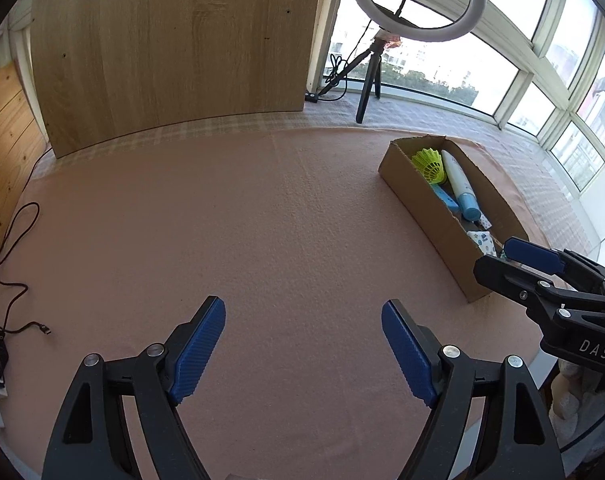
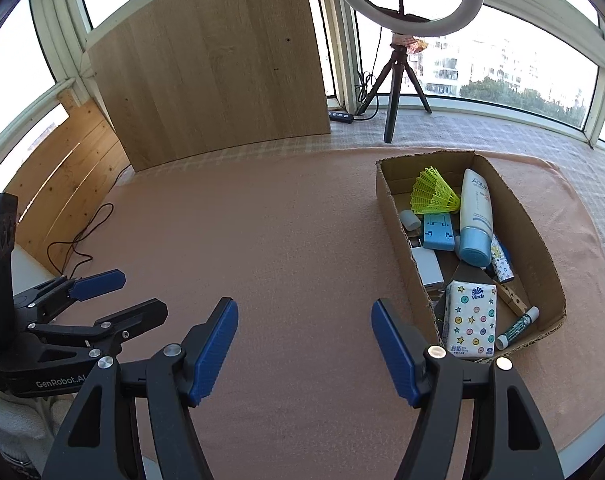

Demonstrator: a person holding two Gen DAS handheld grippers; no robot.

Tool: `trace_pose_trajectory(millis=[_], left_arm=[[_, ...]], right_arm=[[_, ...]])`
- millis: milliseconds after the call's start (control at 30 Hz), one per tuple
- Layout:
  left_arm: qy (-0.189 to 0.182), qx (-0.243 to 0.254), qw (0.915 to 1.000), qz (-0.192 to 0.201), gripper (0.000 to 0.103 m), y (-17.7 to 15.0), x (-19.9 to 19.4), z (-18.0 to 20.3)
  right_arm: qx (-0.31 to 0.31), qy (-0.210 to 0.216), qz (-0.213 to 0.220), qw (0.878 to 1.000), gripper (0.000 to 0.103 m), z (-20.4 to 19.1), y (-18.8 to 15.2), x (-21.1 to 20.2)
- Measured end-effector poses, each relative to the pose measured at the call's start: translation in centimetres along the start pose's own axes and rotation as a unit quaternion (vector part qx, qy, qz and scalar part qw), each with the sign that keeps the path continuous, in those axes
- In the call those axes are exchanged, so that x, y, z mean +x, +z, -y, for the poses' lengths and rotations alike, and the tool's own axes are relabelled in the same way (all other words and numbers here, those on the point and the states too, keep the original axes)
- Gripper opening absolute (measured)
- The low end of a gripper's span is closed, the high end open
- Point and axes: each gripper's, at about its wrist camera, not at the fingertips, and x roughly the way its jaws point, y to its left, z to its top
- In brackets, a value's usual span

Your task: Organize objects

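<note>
Brown cardboard box (image 2: 538, 264) near the bench's right edge held everything; both grippers (image 1: 302, 344) (image 2: 304, 344) hung spread, empty; sorting looked done.

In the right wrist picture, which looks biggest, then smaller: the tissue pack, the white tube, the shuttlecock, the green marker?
1. White tube and tissue pack: about alike, and the pack lies nearer the camera.
2. Shuttlecock.
3. Green marker.

I see an open cardboard box (image 2: 538, 248) on pink cloth, yellow shuttlecock (image 2: 434, 194), white lotion tube (image 2: 475, 208), tissue pack (image 2: 470, 318) lying inside
</note>
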Motion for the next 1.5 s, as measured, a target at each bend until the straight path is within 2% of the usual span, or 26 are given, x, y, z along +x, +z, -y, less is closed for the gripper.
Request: trace_pose_trajectory(millis=[233, 333, 667, 867, 1500], left_arm=[[0.023, -0.03, 0.9991, 0.018, 0.083, -1.9, -2.3, -2.7], [0.027, -0.039, 0.9987, 0.016, 0.086, -2.6, -2.9, -3.4], [0.055, -0.053, 0.997, 0.012, 0.086, -5.2, -3.7, -4.8], [0.065, -0.063, 0.9958, 0.016, 0.086, -5.4, -4.1, -5.7], [0.065, -0.061, 0.9959, 0.017, 0.086, -5.3, -4.0, -5.7]], right_arm=[[-0.015, -0.012, 0.004, 1.0, 0.066, -2.6, -1.2, 0.0], [-0.017, -0.011, 0.002, 1.0, 0.066, -3.4, -1.6, 0.0], [-0.034, -0.017, 0.004, 0.999, 0.066, -6.0, -2.7, 0.0], [-0.039, -0.02, 0.005, 0.999, 0.066, -6.8, -3.1, 0.0], [-0.037, -0.025, 0.001, 0.999, 0.066, -7.3, -3.6, 0.3]])
